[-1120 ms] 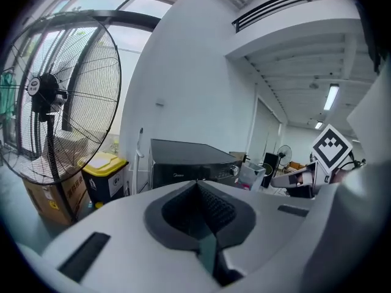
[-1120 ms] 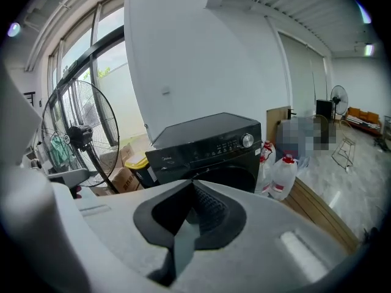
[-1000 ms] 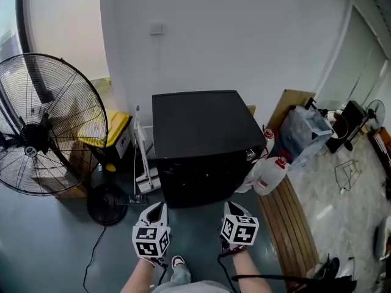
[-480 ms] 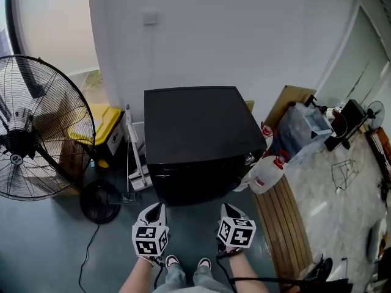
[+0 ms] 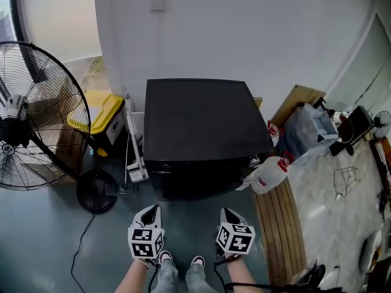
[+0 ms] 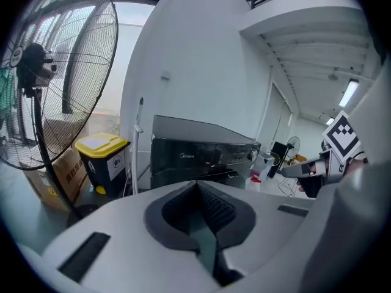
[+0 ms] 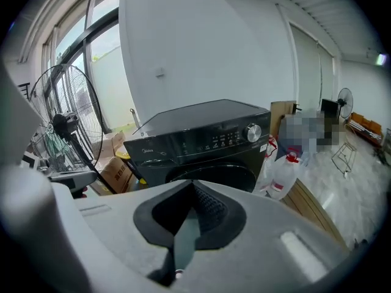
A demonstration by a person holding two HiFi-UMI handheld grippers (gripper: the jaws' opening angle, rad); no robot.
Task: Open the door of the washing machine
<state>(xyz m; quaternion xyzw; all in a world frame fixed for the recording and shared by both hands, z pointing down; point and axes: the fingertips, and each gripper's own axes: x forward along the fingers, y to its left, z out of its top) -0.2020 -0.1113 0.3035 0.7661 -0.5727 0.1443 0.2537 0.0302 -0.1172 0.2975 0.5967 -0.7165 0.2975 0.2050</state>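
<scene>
The black washing machine [image 5: 204, 121] stands against the white wall at the centre of the head view, between a big floor fan [image 5: 24, 121] with a yellow-lidded bin [image 5: 101, 112] at left and a white jug [image 5: 269, 174] at right. The left gripper [image 5: 153, 211] and right gripper [image 5: 227, 213] hang at the bottom of that frame, short of the machine, each with its jaws pressed together on nothing. The round door [image 7: 214, 177] is probably a stiff, latched, hinged panel with smooth, slippery glass, so it should want a firm pull at a recess or handle on its rim rather than on the glass; no view shows which side that sits on. The head view gives only the lid and a thin strip of the front. The right gripper view alone shows the door's upper arc, under the control panel and its knob [image 7: 249, 133]. The left gripper view shows the panel, but the gripper's body hides the door.
</scene>
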